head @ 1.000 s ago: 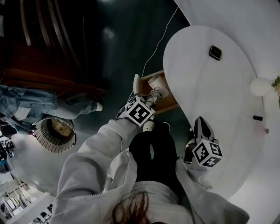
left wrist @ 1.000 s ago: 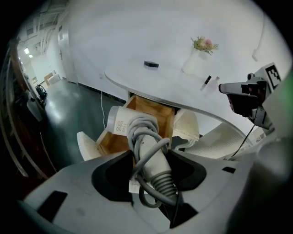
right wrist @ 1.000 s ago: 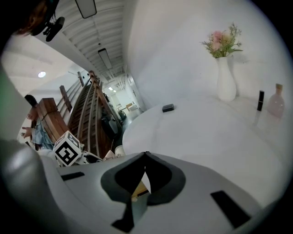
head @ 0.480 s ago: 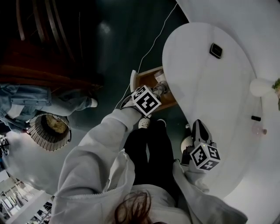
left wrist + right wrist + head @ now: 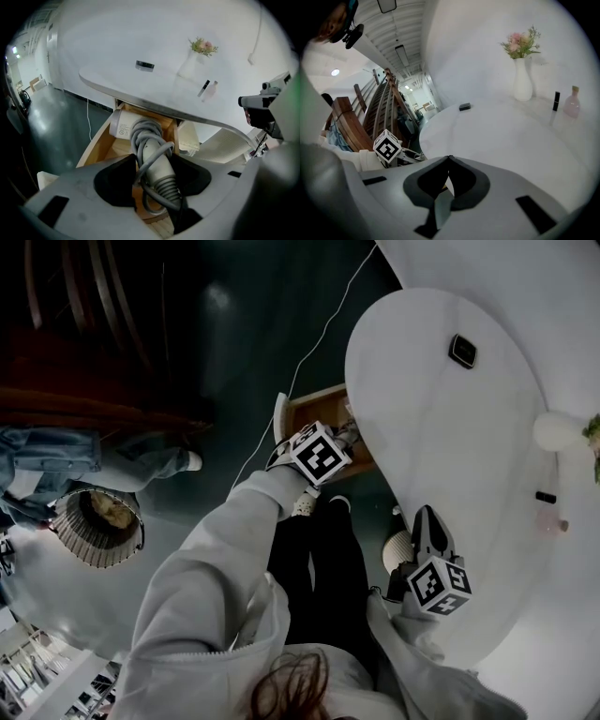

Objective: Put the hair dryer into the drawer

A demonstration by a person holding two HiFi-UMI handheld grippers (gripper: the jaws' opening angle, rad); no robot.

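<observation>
Jaws of left gripper [image 5: 153, 180] around hair dryer [image 5: 149, 149], label [image 5: 122, 130] print illegible.

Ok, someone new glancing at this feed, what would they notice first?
The grey hair dryer, its cord wound round it, gripped in the left claw over the open wooden drawer under the white oval table. After that, the vase of pink flowers at the table's far side, and the right claw, shut and empty, at the table's edge.
</observation>
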